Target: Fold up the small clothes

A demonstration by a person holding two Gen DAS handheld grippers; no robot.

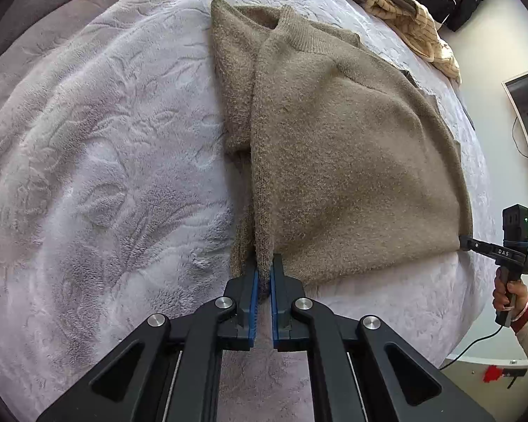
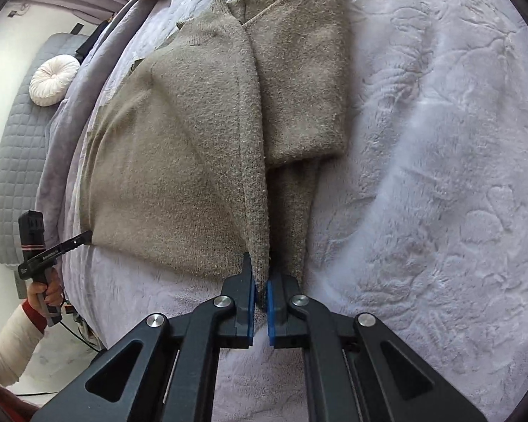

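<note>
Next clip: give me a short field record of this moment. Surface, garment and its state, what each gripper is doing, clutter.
surface: pale plush blanket on a bed
garment: brown sweater, flat, both sleeves folded in
left gripper: shut on one bottom corner of the sweater
right gripper: shut on the other bottom corner
hem: stretched between the two grippers, near the bed edge
clutter: heap of clothes at the far side of the bed; round cushion beyond it
stage: corners pinched, bottom-up fold not yet made

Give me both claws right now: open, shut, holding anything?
Left claw: shut on the near hem corner of the brown sweater.
Right claw: shut on the sweater's other near hem corner.
</note>
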